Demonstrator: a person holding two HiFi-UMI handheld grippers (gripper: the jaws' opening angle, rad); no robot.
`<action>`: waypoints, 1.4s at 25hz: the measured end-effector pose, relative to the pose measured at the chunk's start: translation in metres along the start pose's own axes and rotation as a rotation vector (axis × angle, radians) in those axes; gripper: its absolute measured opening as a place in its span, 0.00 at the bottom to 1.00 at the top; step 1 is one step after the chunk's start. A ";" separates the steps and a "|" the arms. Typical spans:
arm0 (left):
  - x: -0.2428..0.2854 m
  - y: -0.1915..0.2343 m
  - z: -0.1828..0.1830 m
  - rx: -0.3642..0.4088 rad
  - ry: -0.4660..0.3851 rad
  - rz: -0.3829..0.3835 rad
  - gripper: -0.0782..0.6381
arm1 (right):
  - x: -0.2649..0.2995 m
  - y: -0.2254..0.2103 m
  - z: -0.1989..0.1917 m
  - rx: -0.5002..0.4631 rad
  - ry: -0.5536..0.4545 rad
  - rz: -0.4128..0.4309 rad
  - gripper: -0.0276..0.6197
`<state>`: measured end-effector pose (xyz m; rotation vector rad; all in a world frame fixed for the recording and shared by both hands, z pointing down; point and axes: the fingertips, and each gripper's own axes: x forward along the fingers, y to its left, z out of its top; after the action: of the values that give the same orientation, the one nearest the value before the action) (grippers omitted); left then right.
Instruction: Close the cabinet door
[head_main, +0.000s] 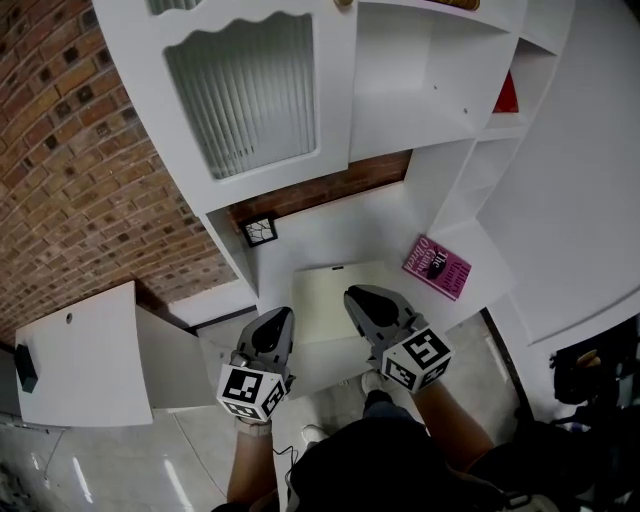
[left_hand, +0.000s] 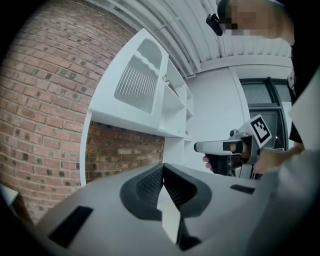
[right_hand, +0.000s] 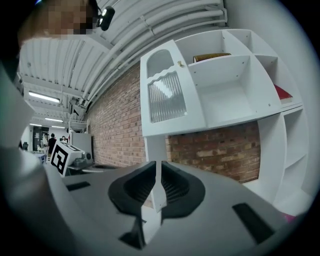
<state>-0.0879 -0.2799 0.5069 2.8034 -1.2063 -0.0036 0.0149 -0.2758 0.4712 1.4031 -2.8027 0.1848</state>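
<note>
Cabinet door (head_main: 250, 90): white, with a ribbed pane. It hangs on the upper cabinet (head_main: 430, 80), directly left of the open compartment. A small knob (right_hand: 180, 64) sits at the top of the edge beside that compartment. You cannot tell from any view whether it lies flush or stands ajar.
Left gripper (head_main: 278, 316): you hold it low over the near edge of the counter (head_main: 330, 225), well apart from the door. In its own view the fingers (left_hand: 147, 185) are pressed together with nothing between them.
Right gripper (head_main: 352, 296): low beside the left one and pointing the same way. Its fingers (right_hand: 172, 185) meet in a thin seam and are empty.
Counter: white, set against the brick wall (head_main: 80, 180). A cream panel (head_main: 325, 300) lies just ahead of both grippers. A pink book (head_main: 437, 267) lies flat to your right, and a small dark frame (head_main: 260, 231) stands at the back left.
Shelves: a red item (head_main: 507, 95) sits in a right-hand compartment.
</note>
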 end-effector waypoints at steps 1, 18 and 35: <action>-0.004 -0.001 -0.002 0.006 0.005 -0.001 0.12 | -0.002 0.005 -0.002 -0.014 0.001 -0.002 0.11; -0.064 -0.012 -0.016 0.045 0.019 -0.005 0.12 | -0.019 0.056 -0.025 -0.039 0.006 -0.014 0.11; -0.102 -0.017 -0.013 0.048 -0.005 0.024 0.12 | -0.031 0.092 -0.030 -0.070 0.026 0.000 0.11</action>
<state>-0.1451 -0.1929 0.5154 2.8311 -1.2570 0.0196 -0.0414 -0.1937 0.4896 1.3753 -2.7592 0.1030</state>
